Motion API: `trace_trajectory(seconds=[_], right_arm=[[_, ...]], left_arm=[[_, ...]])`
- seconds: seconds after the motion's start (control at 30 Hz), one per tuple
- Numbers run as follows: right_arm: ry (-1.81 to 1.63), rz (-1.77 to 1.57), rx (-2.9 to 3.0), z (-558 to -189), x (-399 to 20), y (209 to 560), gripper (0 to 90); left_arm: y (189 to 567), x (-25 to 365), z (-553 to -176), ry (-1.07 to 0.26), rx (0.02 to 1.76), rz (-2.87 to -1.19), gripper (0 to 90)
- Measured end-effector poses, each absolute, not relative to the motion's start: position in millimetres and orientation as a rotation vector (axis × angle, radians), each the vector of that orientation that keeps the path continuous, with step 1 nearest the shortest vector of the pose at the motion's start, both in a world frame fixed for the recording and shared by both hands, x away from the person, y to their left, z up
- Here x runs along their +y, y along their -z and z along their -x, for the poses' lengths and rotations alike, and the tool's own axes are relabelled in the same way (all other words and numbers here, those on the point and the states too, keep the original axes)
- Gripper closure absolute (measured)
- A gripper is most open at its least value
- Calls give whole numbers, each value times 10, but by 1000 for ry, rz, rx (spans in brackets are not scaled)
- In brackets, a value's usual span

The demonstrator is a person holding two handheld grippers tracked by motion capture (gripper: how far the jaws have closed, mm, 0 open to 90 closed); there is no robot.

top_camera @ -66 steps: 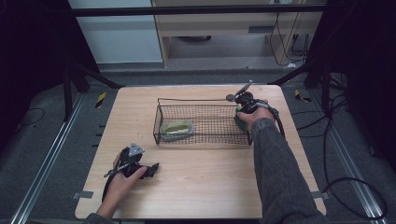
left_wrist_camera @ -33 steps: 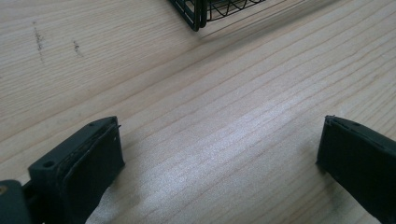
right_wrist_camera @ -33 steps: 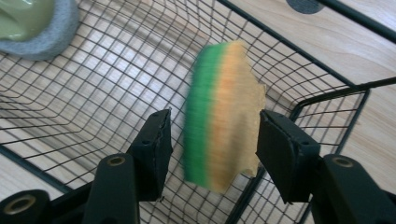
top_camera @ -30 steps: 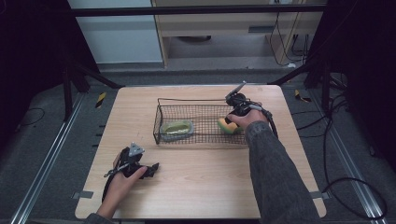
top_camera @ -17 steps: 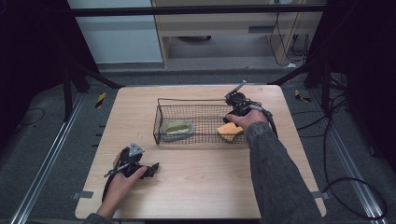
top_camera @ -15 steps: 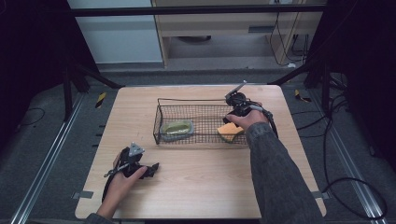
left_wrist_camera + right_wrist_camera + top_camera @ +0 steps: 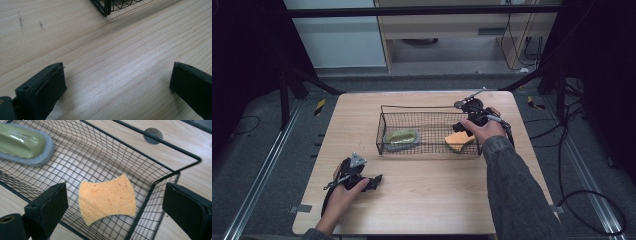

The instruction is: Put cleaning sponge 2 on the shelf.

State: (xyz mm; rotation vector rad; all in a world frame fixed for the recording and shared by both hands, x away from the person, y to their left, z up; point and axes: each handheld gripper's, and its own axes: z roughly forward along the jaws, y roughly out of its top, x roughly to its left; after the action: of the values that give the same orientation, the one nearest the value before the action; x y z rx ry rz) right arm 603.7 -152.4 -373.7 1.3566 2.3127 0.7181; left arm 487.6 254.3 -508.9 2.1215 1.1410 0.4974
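No text, label, brand, number or sign can be read anywhere in these views. The only markings are yellow-and-black striped tape strips (image 7: 319, 106) on the floor, at about 10 and 2 o'clock from the table (image 7: 427, 200).

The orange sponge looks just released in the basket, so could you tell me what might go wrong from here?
The orange sponge leans on the wire basket corner, so it may slide flat. The open right gripper straddles the basket's rim, and lifting carelessly could snag and drag the basket.
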Motion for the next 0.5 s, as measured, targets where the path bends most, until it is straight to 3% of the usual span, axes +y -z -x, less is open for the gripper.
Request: trace_trajectory(seconds=[0.5], right_arm=[[-820,-1379,2182,-5570,-2037,3697,111]], left_arm=[[5090,2541,-4875,-499,1143,-2120,0]])
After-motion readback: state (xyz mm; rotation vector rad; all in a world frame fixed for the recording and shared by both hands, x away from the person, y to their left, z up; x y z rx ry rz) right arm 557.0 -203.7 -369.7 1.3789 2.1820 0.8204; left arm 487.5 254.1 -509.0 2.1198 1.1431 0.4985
